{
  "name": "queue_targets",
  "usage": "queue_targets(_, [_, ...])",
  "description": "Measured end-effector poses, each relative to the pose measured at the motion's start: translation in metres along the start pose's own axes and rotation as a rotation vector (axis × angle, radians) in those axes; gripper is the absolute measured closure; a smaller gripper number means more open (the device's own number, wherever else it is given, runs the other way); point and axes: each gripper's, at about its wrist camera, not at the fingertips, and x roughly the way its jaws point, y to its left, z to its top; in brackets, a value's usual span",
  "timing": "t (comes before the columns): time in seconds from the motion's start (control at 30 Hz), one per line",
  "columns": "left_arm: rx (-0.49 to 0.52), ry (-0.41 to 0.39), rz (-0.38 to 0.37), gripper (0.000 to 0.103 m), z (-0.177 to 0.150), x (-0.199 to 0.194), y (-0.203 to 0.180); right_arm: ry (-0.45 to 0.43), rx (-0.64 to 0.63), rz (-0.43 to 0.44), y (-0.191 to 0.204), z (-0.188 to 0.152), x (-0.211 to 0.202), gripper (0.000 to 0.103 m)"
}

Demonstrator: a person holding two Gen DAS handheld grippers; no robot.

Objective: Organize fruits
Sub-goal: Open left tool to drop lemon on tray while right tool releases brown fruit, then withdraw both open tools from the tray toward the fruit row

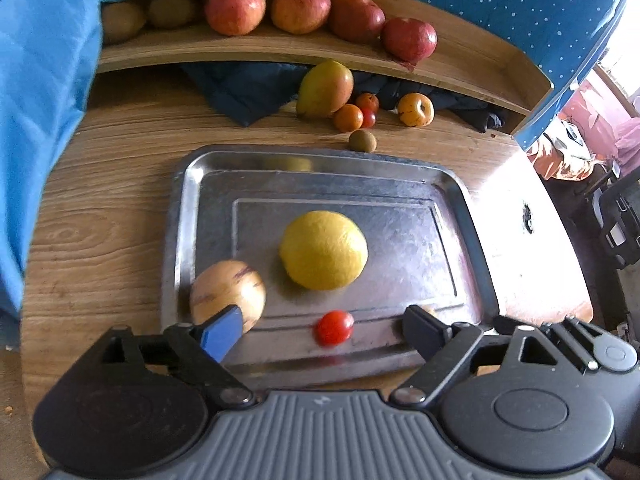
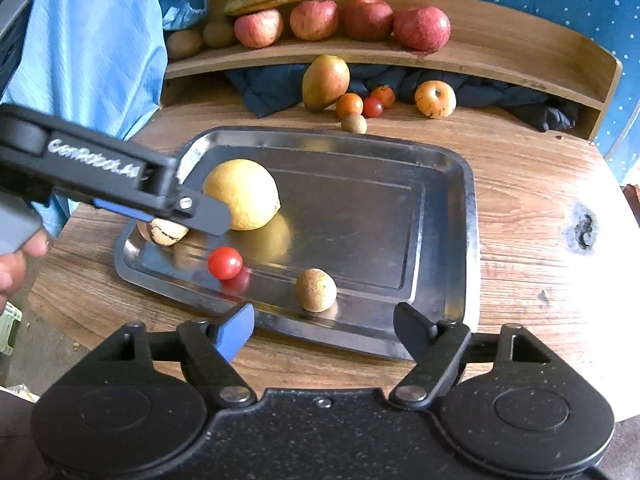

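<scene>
Both hand-held grippers, left and right, gape empty above the steel tray; lemon, cherry tomato and kiwi rest inside, seemingly gathered for sorting; other fruits wait on the surface.

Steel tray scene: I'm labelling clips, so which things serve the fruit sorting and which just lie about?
Job:
- rectangular steel tray
- big yellow citrus
- small red tomato
- striped beige fruit
- small brown fruit
- open left gripper
- open right gripper

Lying about:
- dark blue quilted cloth
- light blue garment
</scene>
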Motion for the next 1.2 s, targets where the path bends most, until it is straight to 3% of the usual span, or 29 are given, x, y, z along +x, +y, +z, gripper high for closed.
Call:
queue_targets(0.07, [-0.001, 0.002, 0.014, 0.008, -0.006, -0.006, 0.003, -0.005, 0.001, -0.002, 0.0, -0.001, -0.003, 0.016])
queue_targets(0.27, [-0.016, 0.049, 0.07, 0.001, -0.022, -0.013, 0.015, -0.014, 0.002, 0.007, 0.003, -0.005, -0.01, 0.012])
queue_targets(0.43, [-0.024, 0.107, 0.137, 0.001, -0.031, -0.012, 0.021, -0.026, -0.004, 0.017, 0.005, -0.006, -0.015, 0.005])
queue_targets(0.67, [-0.05, 0.11, 0.198, 0.001, -0.033, -0.019, 0.028, -0.032, -0.011, 0.005, 0.006, -0.003, -0.019, 0.001])
queue_targets(1.2, [-0.03, 0.095, 0.233, 0.001, 0.011, -0.01, 0.03, -0.064, 0.036, -0.023, -0.01, 0.017, -0.01, 0.001])
